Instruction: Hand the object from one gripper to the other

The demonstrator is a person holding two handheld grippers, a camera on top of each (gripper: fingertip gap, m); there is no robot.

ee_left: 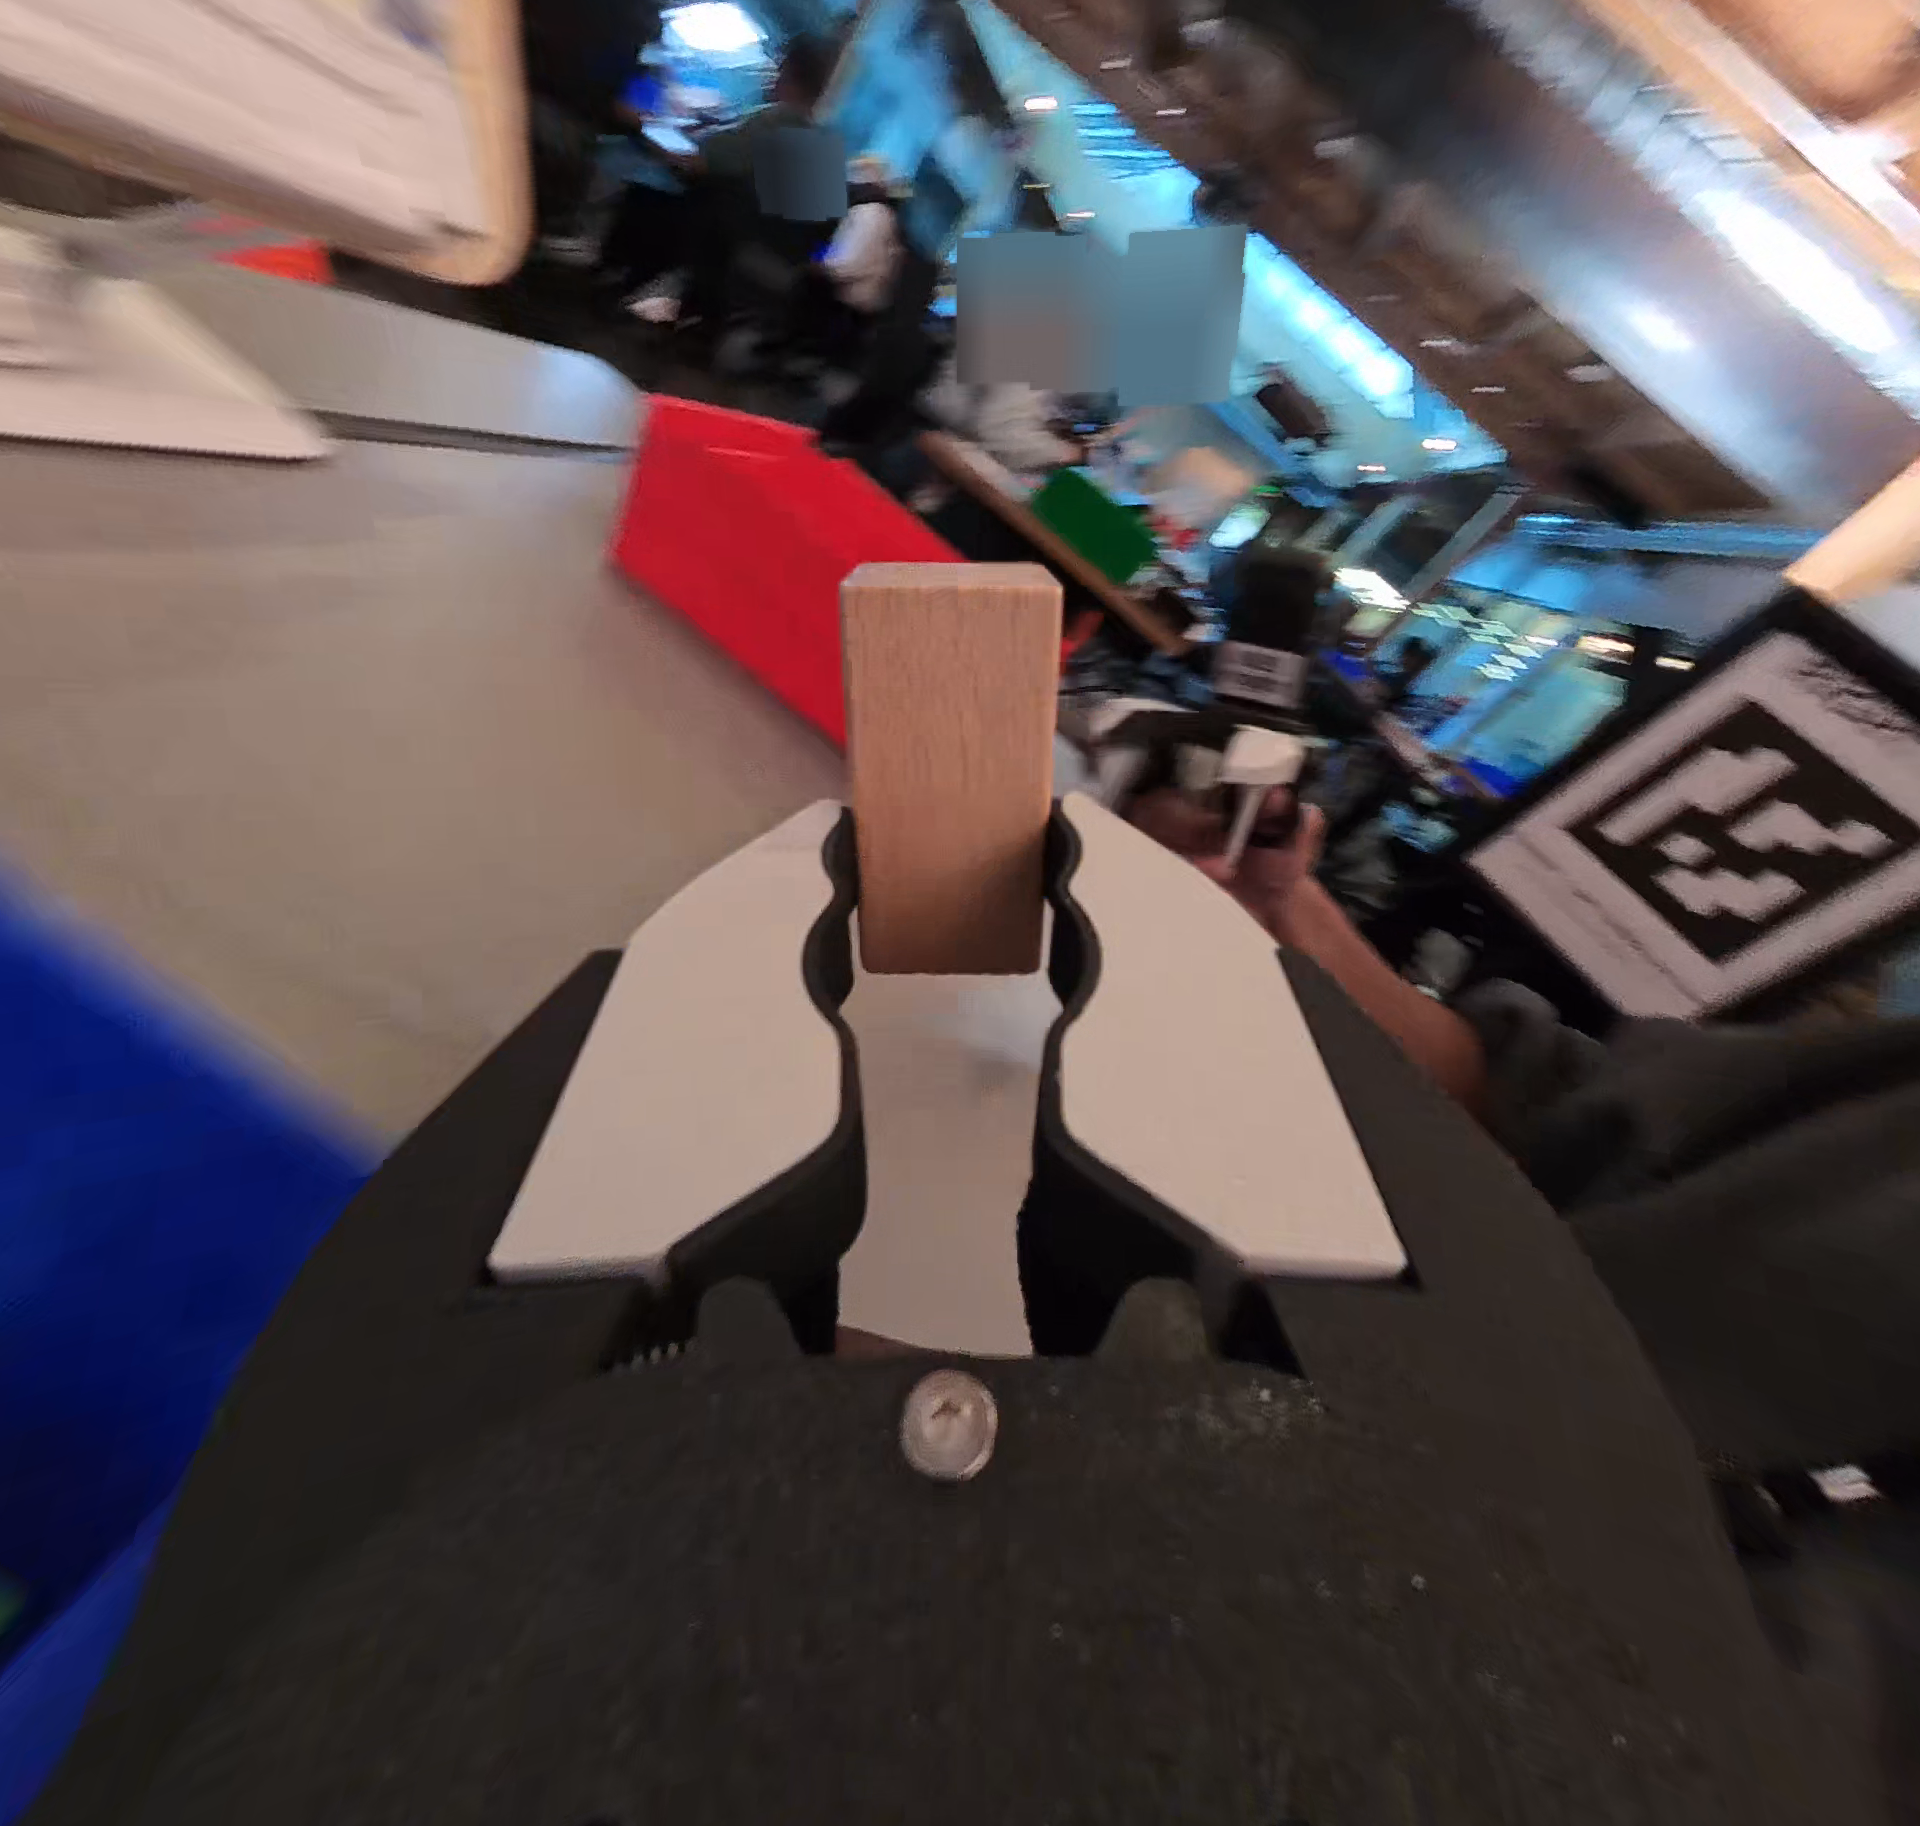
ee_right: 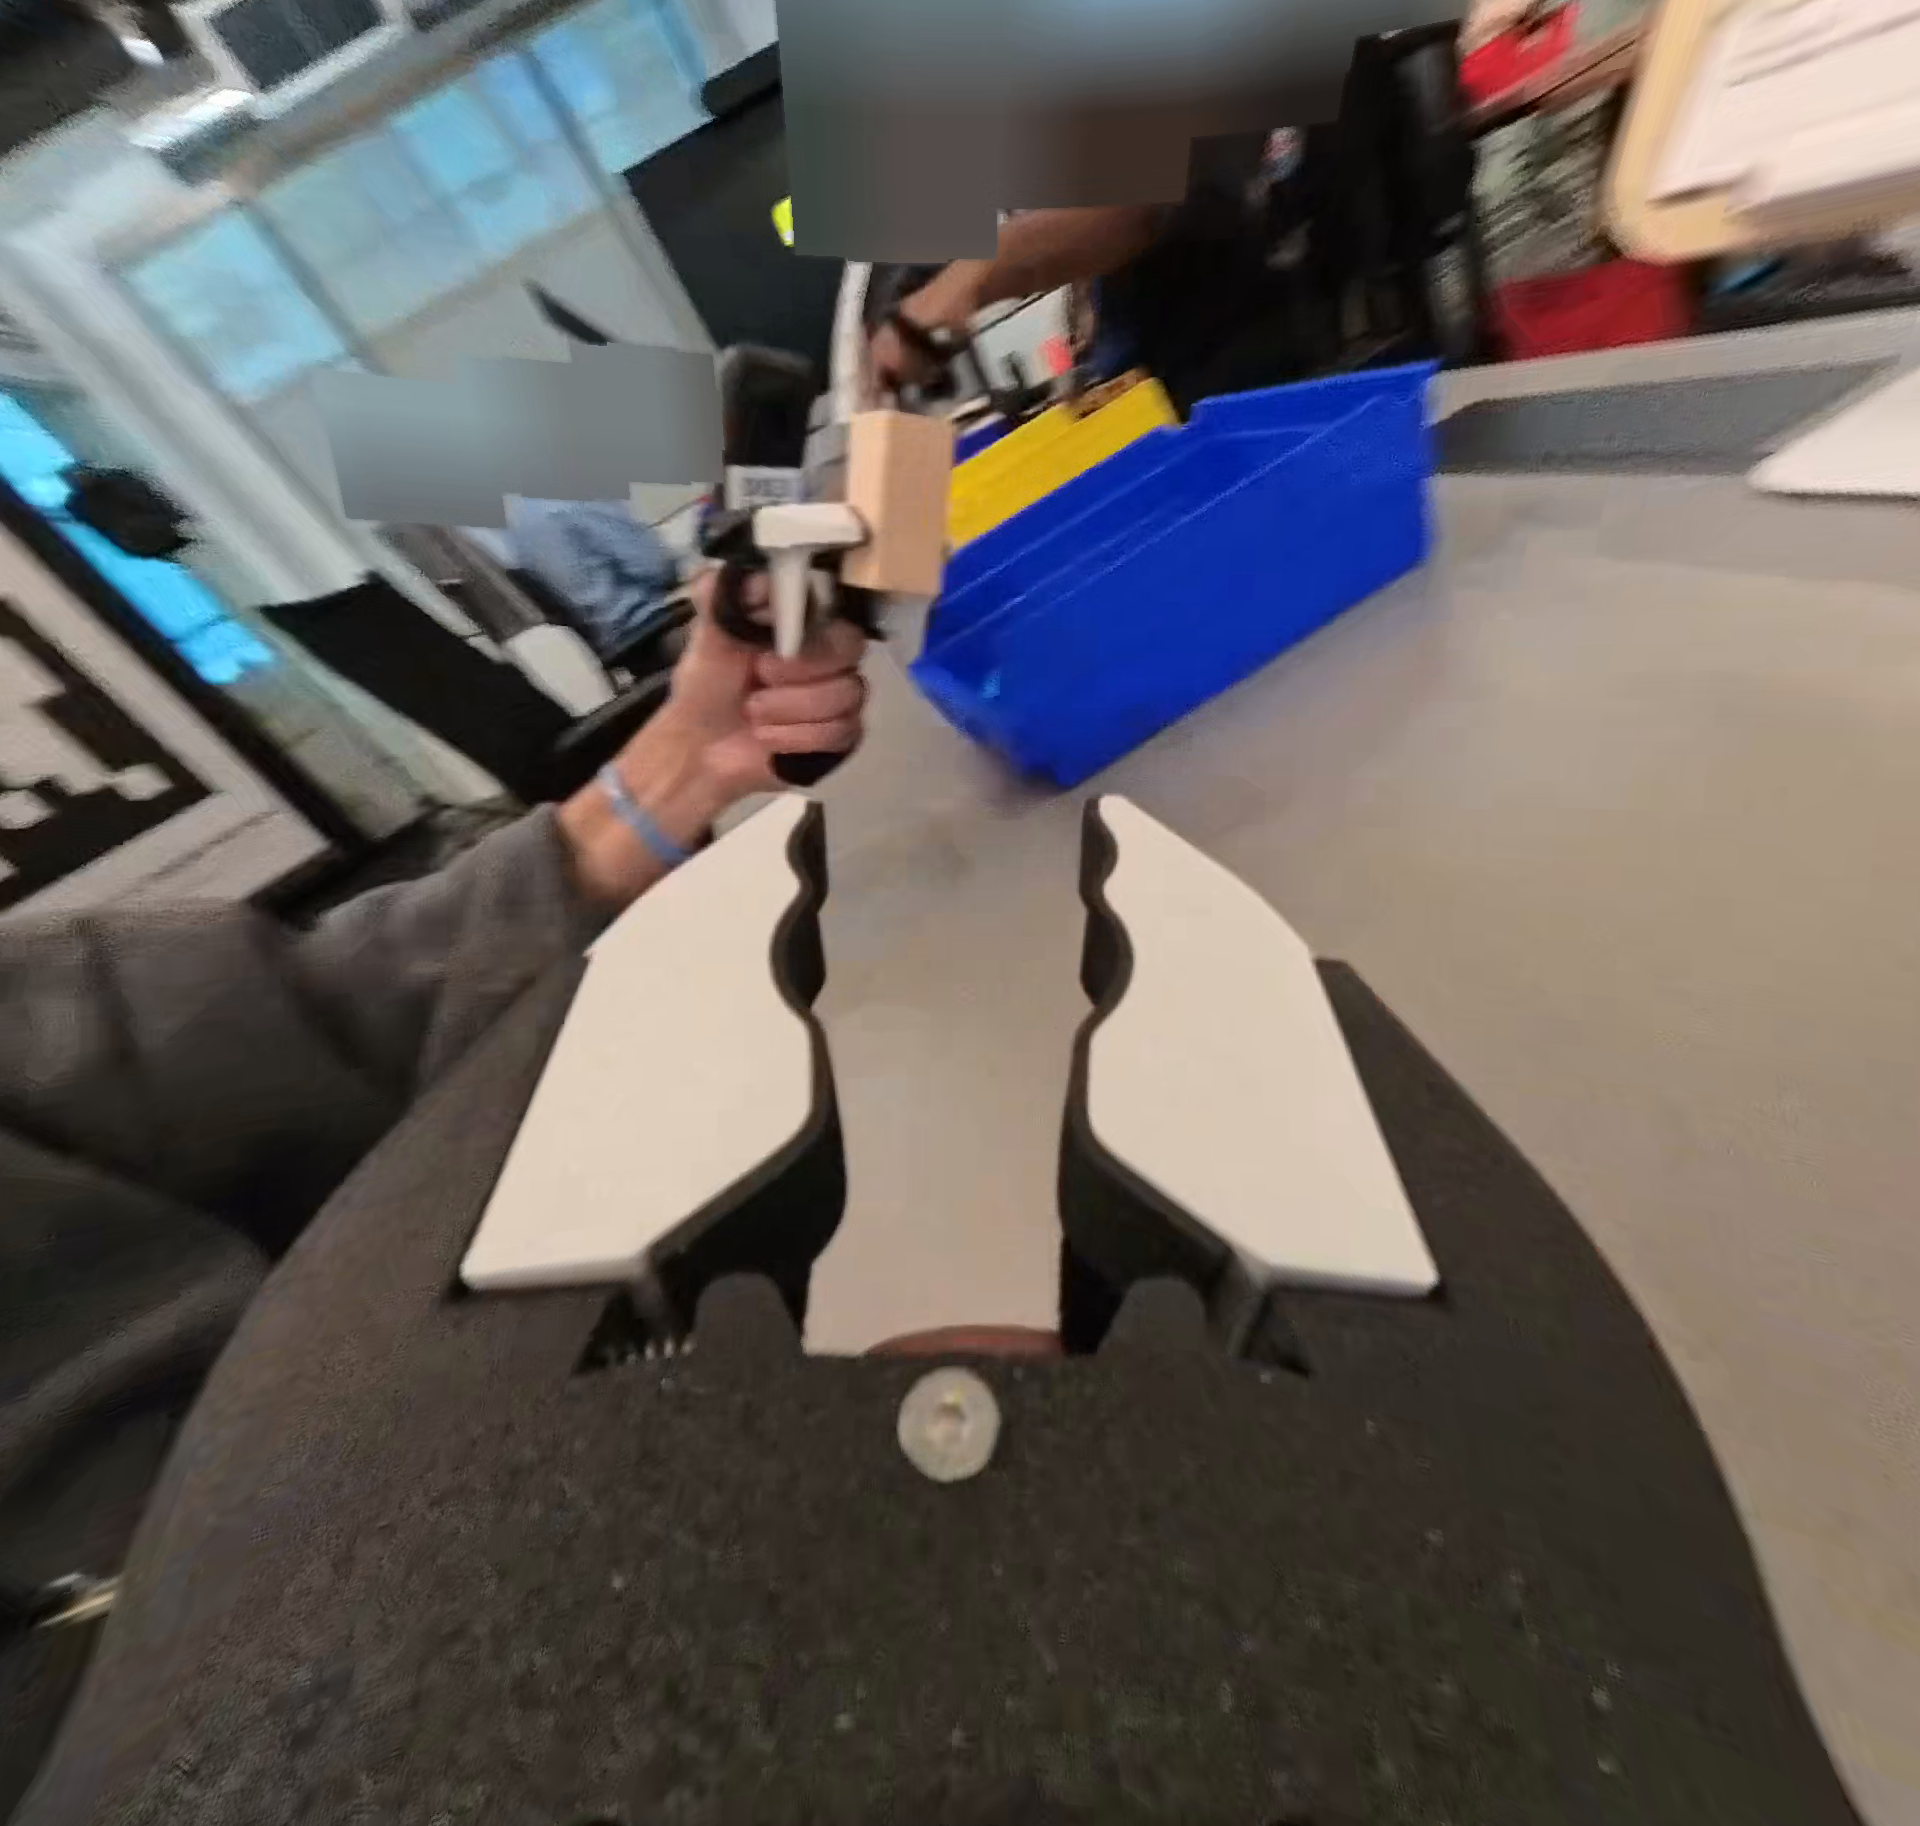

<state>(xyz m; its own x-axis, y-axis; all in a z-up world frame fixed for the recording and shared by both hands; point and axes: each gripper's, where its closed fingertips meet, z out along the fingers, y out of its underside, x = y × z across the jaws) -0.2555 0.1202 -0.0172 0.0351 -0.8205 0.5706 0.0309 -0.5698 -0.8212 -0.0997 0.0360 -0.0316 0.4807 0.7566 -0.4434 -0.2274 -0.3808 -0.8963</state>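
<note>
Left hand-held gripper (ee_left: pixel 948 877) clamps a smooth rectangular wooden block (ee_left: pixel 951 758) between wavy black pads, above the grey counter (ee_left: pixel 312 737); right hand-held gripper (ee_right: pixel 951 841) gapes empty near a blue plastic bin (ee_right: pixel 1195 581).

Left gripper (ee_left: pixel 951 877) clamped on the lower part of a plain wooden block (ee_left: pixel 951 768), which stands upright between the black inner pads and projects beyond the white fingers (ee_left: pixel 727 1059). Behind it, a grey worktop (ee_left: pixel 312 685) carries a red bin (ee_left: pixel 748 540); a blue bin (ee_left: pixel 135 1205) is blurred at lower left. At right, a hand (ee_left: pixel 1268 867) grips the other gripper (ee_left: pixel 1252 768), beside a black-and-white marker board (ee_left: pixel 1714 820).
</note>
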